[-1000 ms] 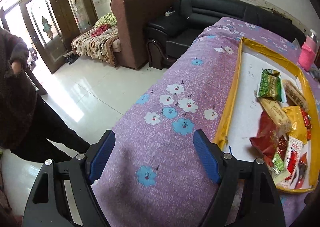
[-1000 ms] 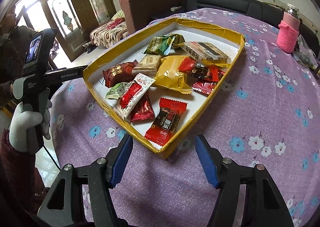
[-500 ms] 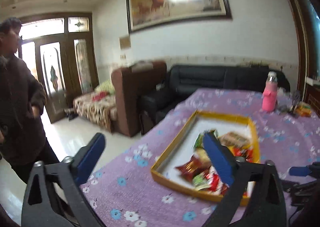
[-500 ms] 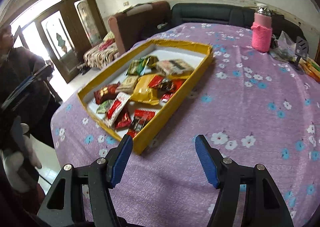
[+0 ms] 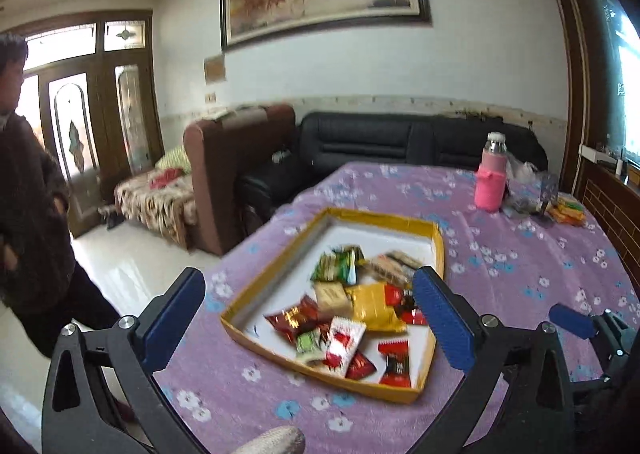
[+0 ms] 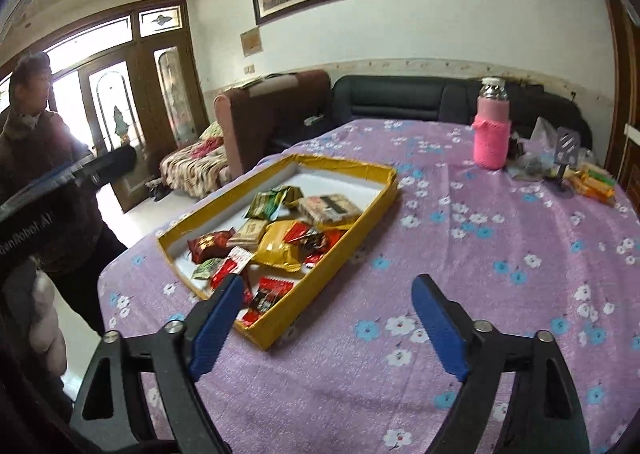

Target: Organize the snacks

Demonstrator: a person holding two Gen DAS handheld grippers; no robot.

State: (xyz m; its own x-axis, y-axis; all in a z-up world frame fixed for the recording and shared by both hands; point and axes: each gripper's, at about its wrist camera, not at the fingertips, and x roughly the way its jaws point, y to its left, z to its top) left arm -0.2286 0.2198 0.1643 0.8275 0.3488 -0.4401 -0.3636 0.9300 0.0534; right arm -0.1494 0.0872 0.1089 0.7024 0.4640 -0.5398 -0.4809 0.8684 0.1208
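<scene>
A shallow yellow-rimmed tray (image 5: 439, 250) (image 6: 391, 190) lies on the purple flowered tablecloth (image 6: 460, 262) and holds several wrapped snacks: red packets (image 5: 394, 364) (image 6: 270, 292), a large yellow packet (image 5: 372, 308) (image 6: 280, 246) and green packets (image 5: 338, 264) (image 6: 266, 202). My left gripper (image 5: 308, 312) hangs wide open in front of the tray, nothing between its blue pads. My right gripper (image 6: 328, 312) hovers above the cloth just right of the tray's near corner; its jaws are opening and hold nothing. In the left wrist view the right gripper's blue pad (image 5: 566, 320) shows at the right edge.
A pink-sleeved bottle (image 5: 491, 182) (image 6: 492, 132) stands at the table's far right, next to small packets and bags (image 6: 588, 178). A person in dark clothes (image 5: 28, 214) stands left of the table. Sofas (image 6: 400, 102) line the far wall.
Both grippers rose and tilted up, so the tray now looks farther away and the wall and painting show. Both grippers' jaws spread wider. The snacks have not moved.
</scene>
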